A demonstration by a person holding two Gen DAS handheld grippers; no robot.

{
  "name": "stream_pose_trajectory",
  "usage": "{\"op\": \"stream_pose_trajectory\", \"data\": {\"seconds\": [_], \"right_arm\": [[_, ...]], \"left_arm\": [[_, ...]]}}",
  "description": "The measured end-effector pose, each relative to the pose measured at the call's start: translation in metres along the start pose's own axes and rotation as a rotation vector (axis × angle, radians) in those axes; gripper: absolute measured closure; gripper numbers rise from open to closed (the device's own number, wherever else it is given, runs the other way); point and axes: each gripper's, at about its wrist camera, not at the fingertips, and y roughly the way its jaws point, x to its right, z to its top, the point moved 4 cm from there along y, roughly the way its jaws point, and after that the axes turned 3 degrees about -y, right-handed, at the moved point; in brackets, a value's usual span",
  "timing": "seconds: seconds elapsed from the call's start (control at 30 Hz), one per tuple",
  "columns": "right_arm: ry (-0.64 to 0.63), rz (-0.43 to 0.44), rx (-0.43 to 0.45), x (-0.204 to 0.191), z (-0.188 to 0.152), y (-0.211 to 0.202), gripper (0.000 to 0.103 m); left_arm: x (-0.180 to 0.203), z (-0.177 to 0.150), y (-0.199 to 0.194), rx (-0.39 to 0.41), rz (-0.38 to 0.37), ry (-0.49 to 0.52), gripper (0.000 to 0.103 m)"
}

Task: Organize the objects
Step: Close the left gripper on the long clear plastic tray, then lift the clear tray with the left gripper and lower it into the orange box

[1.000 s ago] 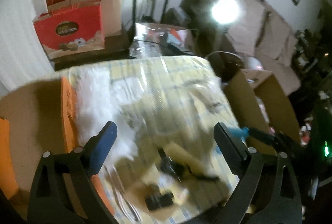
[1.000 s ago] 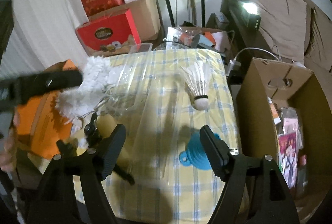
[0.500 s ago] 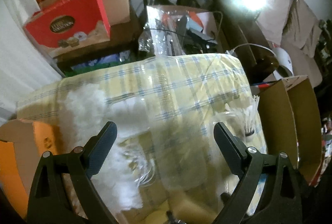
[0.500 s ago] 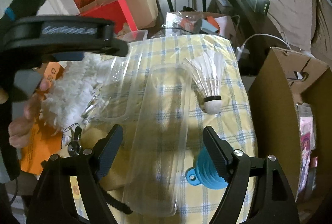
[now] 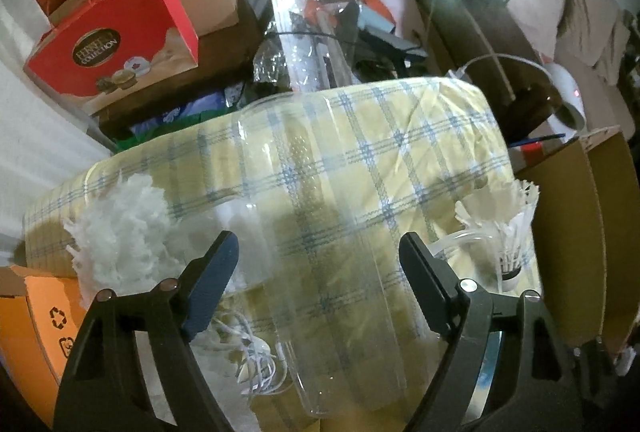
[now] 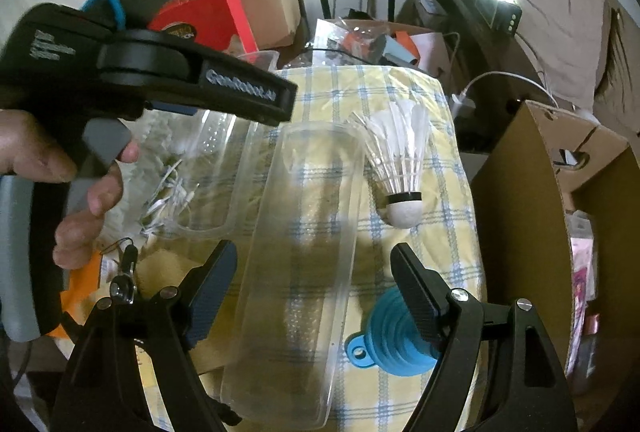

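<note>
We see the right gripper (image 6: 312, 282) with jaws spread wide and empty above a long clear plastic tray (image 6: 296, 272) lying on the checked tablecloth (image 6: 404, 88); the left gripper (image 5: 318, 276) is likewise wide and holds nothing over the same tray. From the tray, a shuttlecock (image 6: 400, 168) lies at two o'clock and a blue funnel (image 6: 390, 340) at four o'clock, while a white fluffy duster (image 5: 120, 232) and tangled white cable (image 5: 256, 356) sit at nine o'clock.

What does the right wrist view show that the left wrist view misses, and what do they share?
Only the right wrist view shows the blue funnel, the person's hand gripping the left claw's handle, and a black clip. Only the left wrist view shows the orange box with recycling marks. Both show the clear plastic tray, the shuttlecock, white fluffy material, the checked tablecloth and the red gift box. Both claws are open.
</note>
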Motion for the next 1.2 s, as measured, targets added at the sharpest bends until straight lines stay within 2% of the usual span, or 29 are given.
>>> {"op": "stream_pose_trajectory", "data": {"seconds": [0.03,0.1,0.2,0.4,0.53,0.63,0.77,0.97,1.03,1.2], "right_arm": [[-0.002,0.000,-0.001,-0.001,-0.001,-0.001,0.023],[-0.008,-0.001,-0.004,-0.002,0.000,-0.001,0.023],[-0.014,-0.006,-0.006,-0.003,0.001,-0.001,0.023],[-0.028,-0.024,-0.009,-0.006,0.006,0.000,0.023],[-0.030,-0.036,-0.024,-0.009,0.010,0.005,0.023],[-0.029,-0.043,-0.046,-0.011,0.012,0.011,0.023],[-0.002,-0.032,-0.079,-0.009,0.011,0.020,0.023],[0.019,-0.038,-0.130,-0.004,0.008,0.038,0.033],[0.020,-0.037,-0.135,-0.004,0.007,0.041,0.045],[0.017,-0.049,-0.107,-0.006,0.011,0.034,0.046]], "left_arm": [[0.000,-0.001,0.003,-0.009,0.003,0.002,0.035],[0.000,-0.003,0.009,-0.027,-0.001,-0.004,0.043],[-0.002,-0.002,0.007,-0.018,-0.022,-0.031,0.046],[-0.014,0.001,-0.016,0.035,-0.036,-0.076,0.047],[-0.025,0.003,-0.043,0.082,-0.079,-0.108,0.047],[-0.029,0.002,-0.063,0.107,-0.117,-0.108,0.047],[-0.036,-0.005,-0.084,0.127,-0.131,-0.096,0.047],[-0.046,-0.019,-0.111,0.158,-0.161,-0.083,0.047],[-0.050,-0.024,-0.120,0.169,-0.175,-0.080,0.047],[-0.057,-0.034,-0.139,0.198,-0.189,-0.072,0.046]]}}
